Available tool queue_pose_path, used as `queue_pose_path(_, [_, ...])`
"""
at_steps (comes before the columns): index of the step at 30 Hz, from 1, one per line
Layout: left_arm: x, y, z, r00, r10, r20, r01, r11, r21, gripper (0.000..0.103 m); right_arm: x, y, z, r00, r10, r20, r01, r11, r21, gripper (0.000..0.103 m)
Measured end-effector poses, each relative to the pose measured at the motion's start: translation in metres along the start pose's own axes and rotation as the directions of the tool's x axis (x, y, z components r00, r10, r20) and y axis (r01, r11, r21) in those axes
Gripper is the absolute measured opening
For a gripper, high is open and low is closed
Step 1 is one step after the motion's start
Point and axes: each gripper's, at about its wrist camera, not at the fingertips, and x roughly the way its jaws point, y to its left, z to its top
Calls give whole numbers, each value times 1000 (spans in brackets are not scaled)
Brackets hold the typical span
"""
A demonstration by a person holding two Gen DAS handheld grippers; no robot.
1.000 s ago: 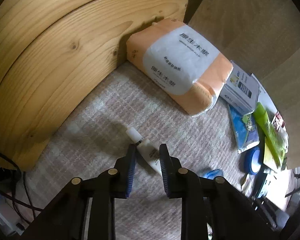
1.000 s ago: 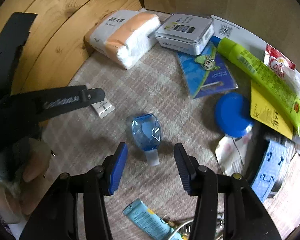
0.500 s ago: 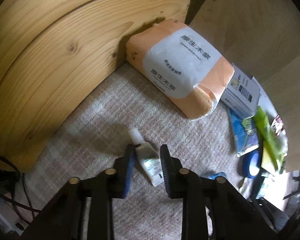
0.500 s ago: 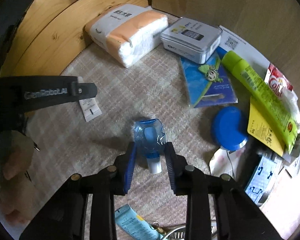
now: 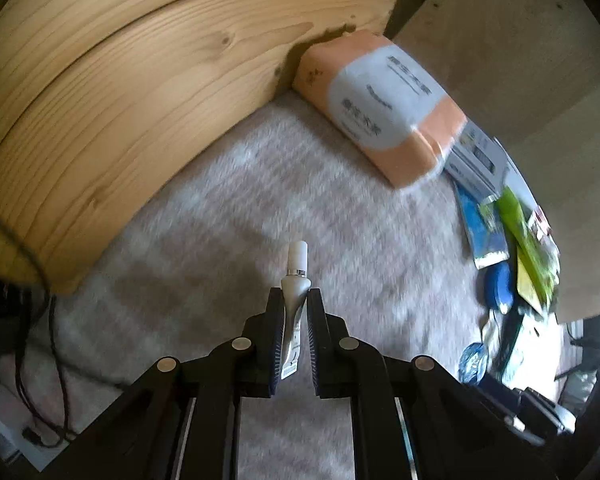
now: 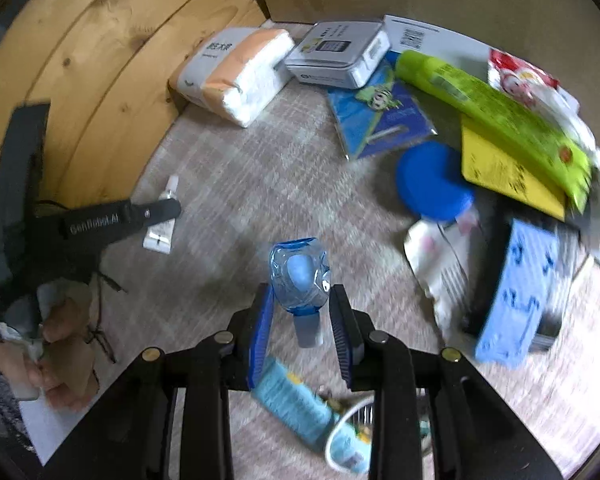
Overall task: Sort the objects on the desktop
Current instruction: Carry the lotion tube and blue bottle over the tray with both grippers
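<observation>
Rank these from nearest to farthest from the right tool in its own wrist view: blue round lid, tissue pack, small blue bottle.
1. Small blue bottle, gripped in the right tool.
2. Blue round lid, up and right.
3. Tissue pack, far upper left by the wooden wall.

Each tool is a black plastic frame with silver round screws at its joints and blue ribbed pads. The left tool carries pale "GenRobot.AI" lettering along its arm.
</observation>
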Motion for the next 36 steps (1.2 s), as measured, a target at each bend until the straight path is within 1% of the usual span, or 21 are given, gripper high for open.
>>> queue_pose_path(2, [-7,0,-12,1000,-17,0,17,1000,13,10,-10,-4,-9,1000,17,9,-18,1000,14,28])
queue_pose_path(5, [-22,-10,-35,999,-43,6,43,997,60,10,-29,-8,-28,999,40,37,-41,999,36,28])
queue_pose_path(8, [-35,-31,-60,997,-78,3,77,988,134,10,-52,-18,-53,995,57,76,-63,995,77,28])
queue_pose_path(9, [-36,-42,-59,996,-89,-3,88,983,159,10,-57,-21,-58,994,56,91,-64,994,92,28])
queue_pose_path(10, [-38,-56,-67,994,-104,-13,105,975,195,10,-67,-29,-69,993,55,109,-67,991,112,28])
queue_pose_path(11, [-36,-90,-73,993,-117,-22,118,968,222,10,-70,-32,-73,991,56,120,-72,989,128,28])
queue_pose_path(13, [-36,-149,-85,989,-141,-48,149,949,277,10,-88,-47,-95,987,52,152,-77,984,163,28])
queue_pose_path(14, [-33,-173,-96,985,-158,-70,172,935,310,10,-98,-56,-109,985,42,168,-73,981,182,28])
queue_pose_path(15, [-36,-185,-96,982,-168,-88,189,923,334,10,-106,-65,-121,983,32,181,-70,977,203,28])
queue_pose_path(16, [-39,-198,-105,978,-178,-106,204,911,357,11,-115,-75,-135,981,25,191,-69,972,226,28])
queue_pose_path(20, [-44,-265,-156,963,-203,-180,265,844,467,11,-149,-117,-194,971,-25,239,-56,943,327,28])
queue_pose_path(22, [-52,-286,-179,954,-213,-211,292,814,501,11,-168,-139,-224,965,-57,258,-48,923,382,28])
queue_pose_path(24, [-55,-318,-204,944,-224,-240,322,776,543,11,-189,-164,-257,956,-101,276,-34,895,445,28])
queue_pose_path(25, [-56,-331,-216,939,-228,-256,336,758,560,11,-196,-172,-268,953,-120,279,-25,885,465,28])
queue_pose_path(28, [-42,-376,-236,928,-229,-293,364,715,597,11,-223,-202,-305,938,-190,291,5,844,536,28])
queue_pose_path(30, [-40,-405,-254,925,-223,-309,374,682,628,11,-234,-219,-320,929,-220,298,9,819,574,28])
queue_pose_path(32, [-34,-429,-267,926,-210,-312,370,655,659,11,-249,-241,-333,919,-247,309,7,792,611,28])
queue_pose_path(34, [-34,-444,-278,928,-198,-317,368,635,679,11,-254,-255,-337,914,-263,308,12,777,629,28])
queue_pose_path(36, [-28,-460,-285,930,-181,-320,360,624,693,11,-258,-270,-340,912,-281,300,21,762,648,28])
